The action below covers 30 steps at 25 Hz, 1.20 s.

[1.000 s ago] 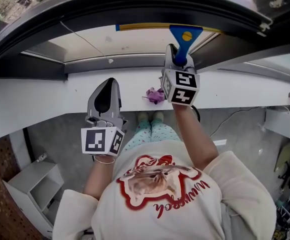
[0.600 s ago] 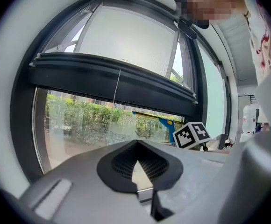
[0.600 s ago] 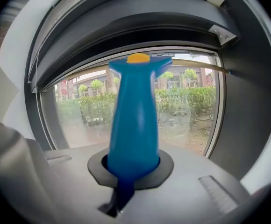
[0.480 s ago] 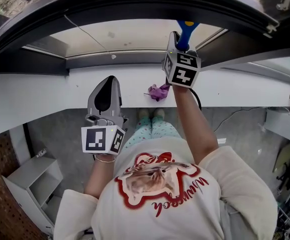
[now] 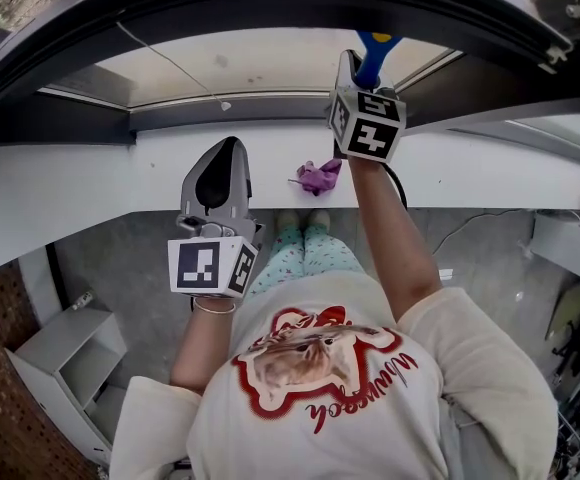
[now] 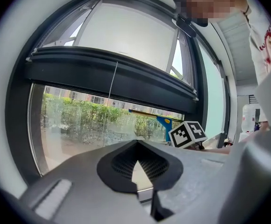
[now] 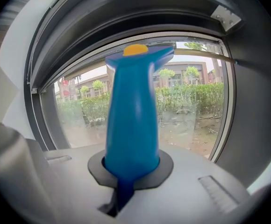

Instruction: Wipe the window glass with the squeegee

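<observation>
Right gripper (image 7: 131,169) is clamped on the squeegee (image 7: 131,115): the dark pads wrap the base of the smooth blue plastic handle, which tapers up to a flared head w/ a yellow button on top. The thin blade runs sideways from the head along the top of the window glass (image 7: 191,111), just under the dark upper frame (image 7: 140,8). In the head view the right gripper (image 5: 355,73) is raised high, arm stretched up, w/ the blue handle (image 5: 373,53) poking above its marker cube.

Left gripper (image 6: 138,167) has its jaws together w/ nothing btwn them; only the ribbed heart-shaped recess of the pads shows. It hangs lower and closer to the body (image 5: 218,183), over the white sill (image 5: 90,183), apart from the glass.

Glass is hazy and streaked, esp. the lower part; hedges and buildings show through it. A thin cord (image 6: 112,83) hangs down across the frame bar.

A crumpled purple cloth (image 5: 318,177) lies on the sill's near edge, just below the right gripper. A grey open-front shelf unit (image 5: 60,358) stands on the floor at lower left; can't tell what's in it.

The sill is bare to either side of the cloth, and the pane is unobstructed left of the squeegee.
</observation>
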Each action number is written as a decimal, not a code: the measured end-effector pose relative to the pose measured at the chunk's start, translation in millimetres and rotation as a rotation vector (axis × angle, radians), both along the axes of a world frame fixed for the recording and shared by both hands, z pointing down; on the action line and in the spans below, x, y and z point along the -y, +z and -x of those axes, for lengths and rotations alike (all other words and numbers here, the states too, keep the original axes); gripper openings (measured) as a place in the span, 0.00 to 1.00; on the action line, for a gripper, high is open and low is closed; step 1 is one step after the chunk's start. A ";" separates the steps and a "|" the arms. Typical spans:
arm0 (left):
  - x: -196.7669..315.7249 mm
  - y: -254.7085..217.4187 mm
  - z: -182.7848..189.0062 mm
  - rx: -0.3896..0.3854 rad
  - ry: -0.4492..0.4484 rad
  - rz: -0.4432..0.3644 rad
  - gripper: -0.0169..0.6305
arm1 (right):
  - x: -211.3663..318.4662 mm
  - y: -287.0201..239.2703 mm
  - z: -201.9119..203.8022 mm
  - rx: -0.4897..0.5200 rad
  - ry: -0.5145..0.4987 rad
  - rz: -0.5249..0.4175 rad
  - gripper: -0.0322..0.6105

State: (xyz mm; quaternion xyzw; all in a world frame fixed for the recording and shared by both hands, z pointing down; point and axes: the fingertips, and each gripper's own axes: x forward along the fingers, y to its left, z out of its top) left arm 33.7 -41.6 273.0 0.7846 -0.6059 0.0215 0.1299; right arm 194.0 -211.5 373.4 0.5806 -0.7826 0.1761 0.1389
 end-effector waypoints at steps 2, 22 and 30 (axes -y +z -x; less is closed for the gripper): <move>7.9 3.3 -5.6 -0.001 0.008 -0.007 0.03 | 2.0 2.5 -1.3 -0.010 -0.004 -0.010 0.09; -9.0 53.0 -11.6 0.003 -0.027 0.103 0.03 | -5.7 87.0 -4.8 -0.057 -0.037 0.053 0.09; -23.4 81.0 -7.7 0.013 -0.038 0.165 0.03 | -7.4 128.2 -8.5 -0.095 -0.043 0.070 0.09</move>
